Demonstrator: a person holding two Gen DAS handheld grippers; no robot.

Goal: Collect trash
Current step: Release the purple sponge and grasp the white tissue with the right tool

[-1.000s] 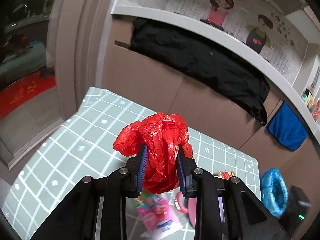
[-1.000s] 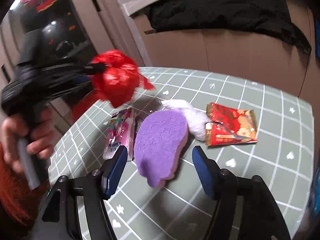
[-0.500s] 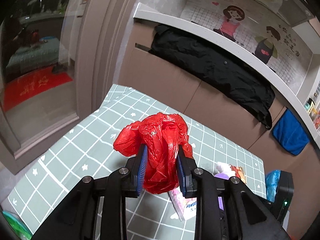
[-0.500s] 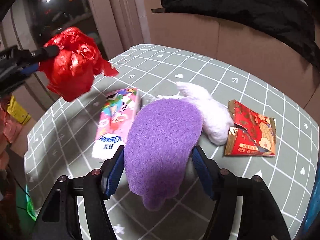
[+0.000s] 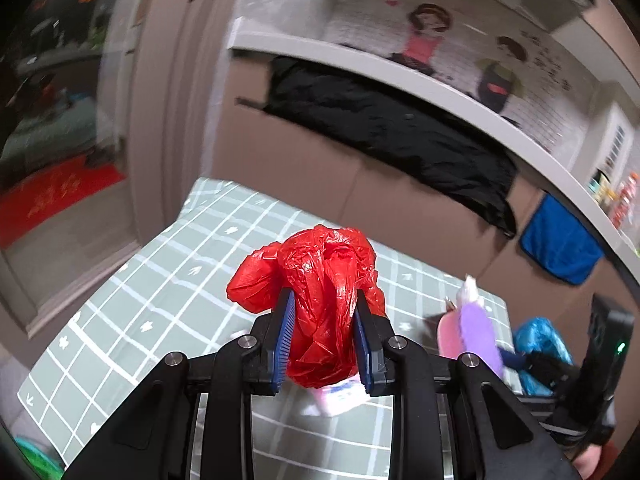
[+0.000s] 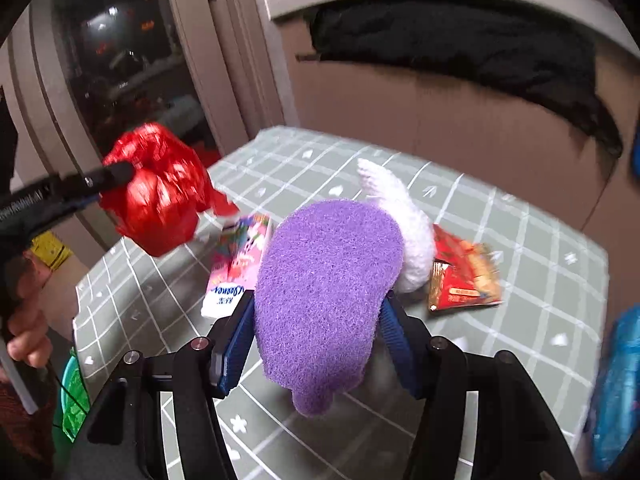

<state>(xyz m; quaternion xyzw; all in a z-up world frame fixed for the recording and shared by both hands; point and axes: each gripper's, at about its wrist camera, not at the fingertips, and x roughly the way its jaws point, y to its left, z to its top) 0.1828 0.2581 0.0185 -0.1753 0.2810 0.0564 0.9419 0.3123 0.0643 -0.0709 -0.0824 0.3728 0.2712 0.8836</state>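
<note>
While left gripper (image 5: 324, 334) clamps red bag (image 5: 320, 280), right gripper (image 6: 316, 340) grips purple sponge (image 6: 324, 292)

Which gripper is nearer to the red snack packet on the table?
Right. The right gripper, shut on the purple sponge, is just beside the packet. The left gripper, holding the red bag, is farther off across the table.

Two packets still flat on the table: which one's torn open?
The red snack packet, right of the purple slipper; its edge is ripped. The pink packet looks intact.
</note>
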